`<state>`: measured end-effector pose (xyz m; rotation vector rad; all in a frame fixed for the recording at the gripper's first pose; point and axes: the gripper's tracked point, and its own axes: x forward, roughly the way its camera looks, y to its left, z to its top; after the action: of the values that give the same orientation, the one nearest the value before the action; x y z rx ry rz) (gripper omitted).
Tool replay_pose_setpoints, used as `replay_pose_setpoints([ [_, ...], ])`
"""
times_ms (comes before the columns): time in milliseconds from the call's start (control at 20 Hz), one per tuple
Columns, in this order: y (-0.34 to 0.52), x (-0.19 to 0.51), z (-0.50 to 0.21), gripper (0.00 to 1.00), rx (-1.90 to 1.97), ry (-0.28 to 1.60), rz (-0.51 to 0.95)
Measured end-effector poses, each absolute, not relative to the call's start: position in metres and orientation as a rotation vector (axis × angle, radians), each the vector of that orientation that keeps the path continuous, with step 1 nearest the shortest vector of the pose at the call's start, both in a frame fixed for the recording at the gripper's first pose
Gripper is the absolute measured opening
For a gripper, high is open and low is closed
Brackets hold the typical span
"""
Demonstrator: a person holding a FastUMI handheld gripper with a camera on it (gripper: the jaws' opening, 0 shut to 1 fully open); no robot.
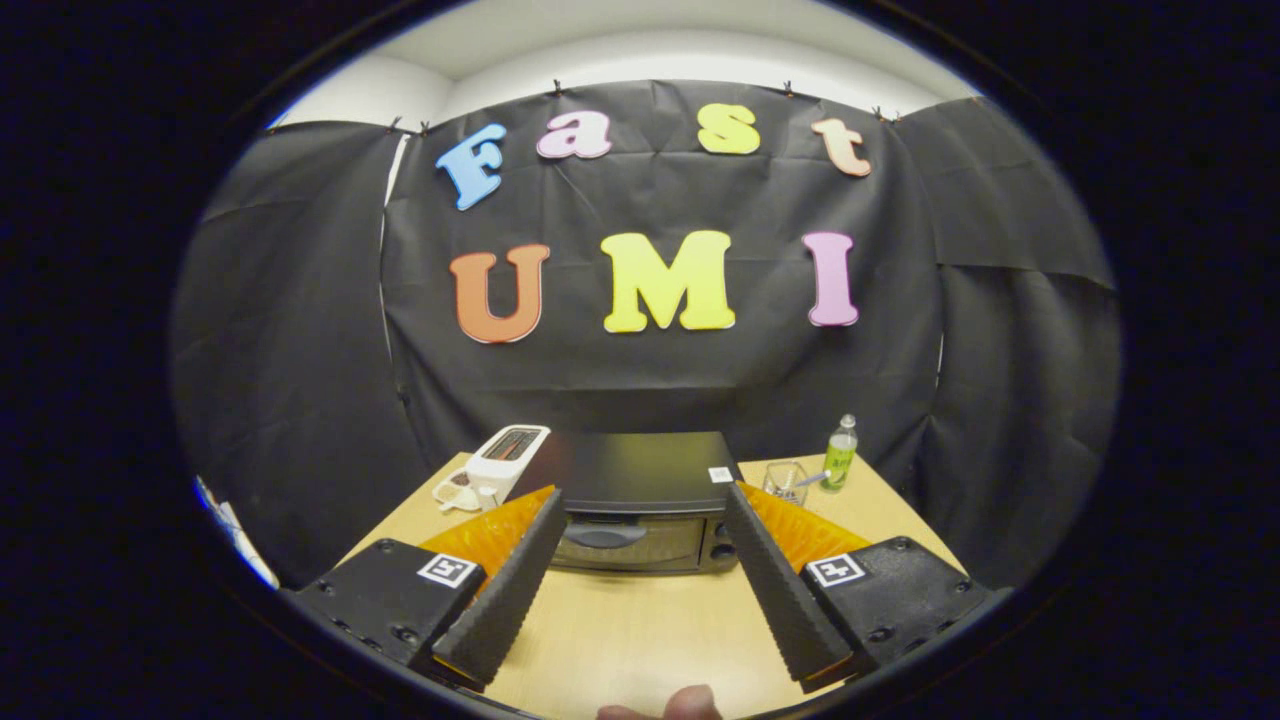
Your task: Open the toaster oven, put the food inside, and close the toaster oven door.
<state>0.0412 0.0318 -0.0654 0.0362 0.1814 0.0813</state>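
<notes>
A black toaster oven (636, 500) stands on the wooden table (620, 630) beyond my fingers, its glass door shut and the handle (604, 536) across the door's top. Control knobs (722, 549) sit at the door's right. My gripper (640, 498) is held above the table with its fingers spread wide and nothing between them; the oven front shows in the gap. The food cannot be made out here. A fingertip (690, 704) of a person's hand pokes in just below the fingers.
A white slot toaster (505, 462) stands left of the oven, with a small cup (457, 489) in front of it. Right of the oven are a clear glass (786, 480) and a green bottle (840, 455). Black cloth walls close the booth behind.
</notes>
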Motion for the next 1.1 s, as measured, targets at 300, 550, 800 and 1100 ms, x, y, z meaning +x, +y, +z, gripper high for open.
replay_pose_setpoints([
  [300, 0.054, 0.113, -0.126, 1.00, 0.044, 0.307, 0.110],
  [550, 0.065, 0.187, -0.170, 1.00, 0.037, 0.392, 0.089],
  [800, 0.073, 0.221, -0.214, 1.00, 0.049, 0.517, 0.071],
  [1100, 0.077, 0.225, -0.219, 1.00, 0.126, 0.554, 0.087],
])
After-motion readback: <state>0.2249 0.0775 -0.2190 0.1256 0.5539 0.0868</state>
